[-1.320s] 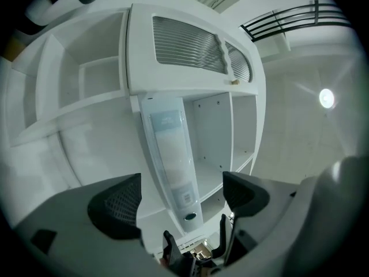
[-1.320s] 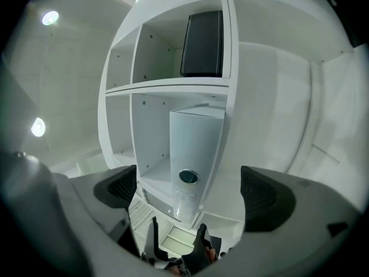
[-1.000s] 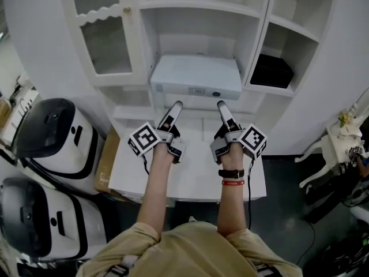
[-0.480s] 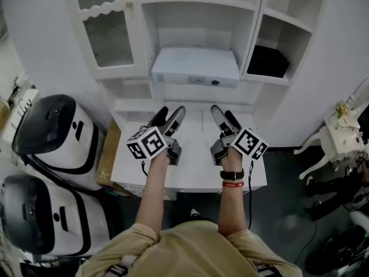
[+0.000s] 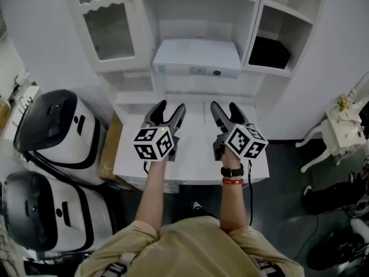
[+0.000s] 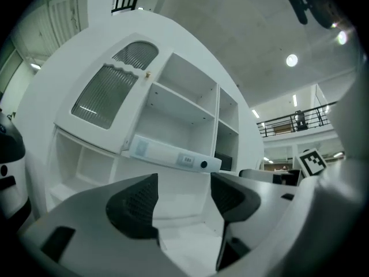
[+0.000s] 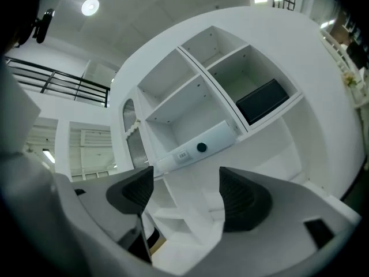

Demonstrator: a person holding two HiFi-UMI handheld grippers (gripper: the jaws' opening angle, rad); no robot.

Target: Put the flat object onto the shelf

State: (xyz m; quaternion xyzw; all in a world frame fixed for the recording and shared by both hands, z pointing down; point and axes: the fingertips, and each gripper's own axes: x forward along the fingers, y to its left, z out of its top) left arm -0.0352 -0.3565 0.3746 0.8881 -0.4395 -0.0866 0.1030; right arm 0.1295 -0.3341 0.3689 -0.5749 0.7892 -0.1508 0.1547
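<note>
The flat object, a white slab-like case (image 5: 196, 56) with a label and a dark knob on its front edge, lies on the cabinet's middle shelf, slightly overhanging it. It also shows in the left gripper view (image 6: 173, 154) and the right gripper view (image 7: 199, 149). My left gripper (image 5: 171, 108) and right gripper (image 5: 223, 108) hover side by side over the white counter (image 5: 190, 166), short of the case. Both sets of jaws are closing with nothing between them; the dark pads of the left gripper (image 6: 183, 192) and the right gripper (image 7: 185, 189) frame only empty air.
A black box (image 5: 268, 53) sits in the cabinet compartment to the right. A ribbed glass door (image 5: 106, 30) closes the upper left compartment. Two white-and-black machines (image 5: 52, 131) stand on the floor to the left, and a small white stand (image 5: 346, 126) to the right.
Both grippers have drawn back from the case's front edge toward me, over the counter. Their jaws have narrowed. The case has stayed on the shelf.
</note>
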